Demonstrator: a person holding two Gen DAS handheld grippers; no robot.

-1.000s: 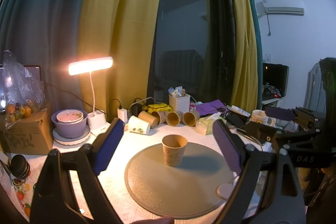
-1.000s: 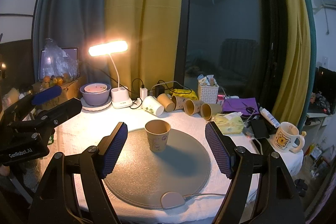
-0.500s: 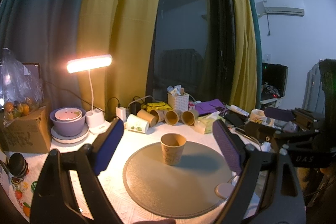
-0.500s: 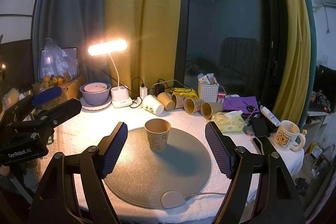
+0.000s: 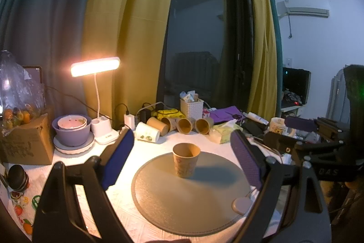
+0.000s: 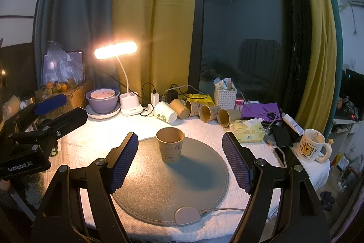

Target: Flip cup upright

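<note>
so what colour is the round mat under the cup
Grey round mat, seen best in the right wrist view, under the brown cup.

- The round mat [image 6: 159,186] is occupied only by the upright paper cup [image 6: 170,144], with bare mat on every side of it.
- The back of the table is blocked by a row of tipped cups [image 6: 198,109], the desk lamp [image 6: 130,104] and stacked bowls [image 6: 102,100].
- The right edge is crowded by a tissue pack [image 6: 248,131] and a mug [image 6: 312,145].
</note>
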